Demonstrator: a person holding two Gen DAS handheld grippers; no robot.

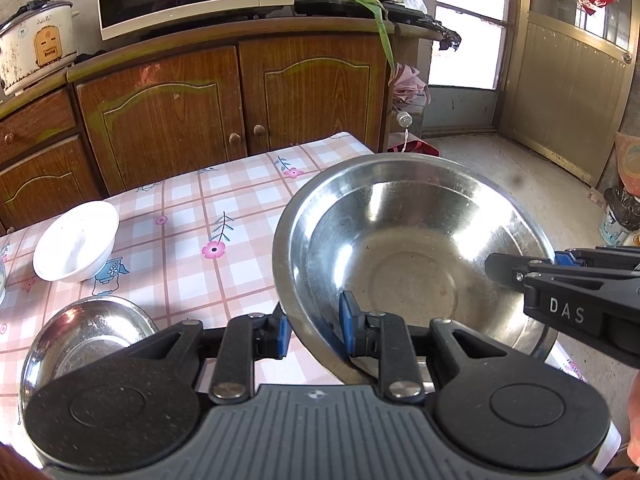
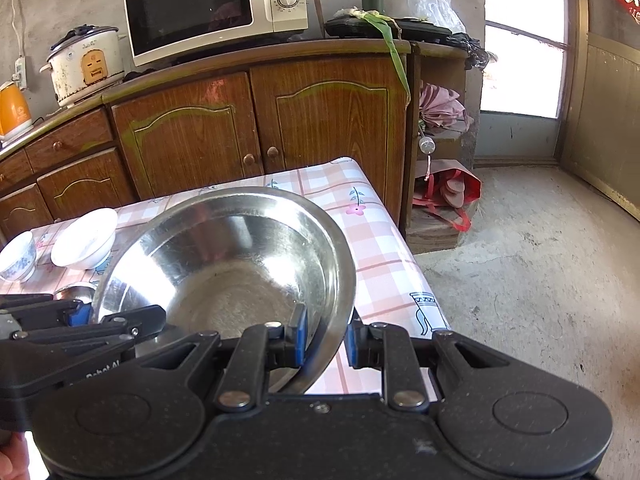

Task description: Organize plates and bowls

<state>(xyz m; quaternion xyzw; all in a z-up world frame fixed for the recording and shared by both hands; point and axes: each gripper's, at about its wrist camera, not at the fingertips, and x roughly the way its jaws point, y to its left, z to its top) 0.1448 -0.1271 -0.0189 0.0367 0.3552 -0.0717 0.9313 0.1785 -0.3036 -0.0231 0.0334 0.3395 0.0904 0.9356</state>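
Steel bowl (image 1: 412,248) tilted over the table's (image 1: 248,200) right edge, clamped at its near rim by left gripper (image 1: 312,330) and right gripper (image 2: 326,340) (pads pinching the wall), with white bowl (image 1: 76,246) and steel dish (image 1: 88,332) towards the left edge.

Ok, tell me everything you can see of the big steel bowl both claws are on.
The big steel bowl is a wide, round basin of shiny, lightly scuffed metal with a flat rolled rim and a flat circular base; it is empty. It sits tilted at the right end of the checked tablecloth; whether its base touches the cloth is hidden. The left claw pinches its near-left rim between blue pads; the right claw grips the opposite rim the same way.
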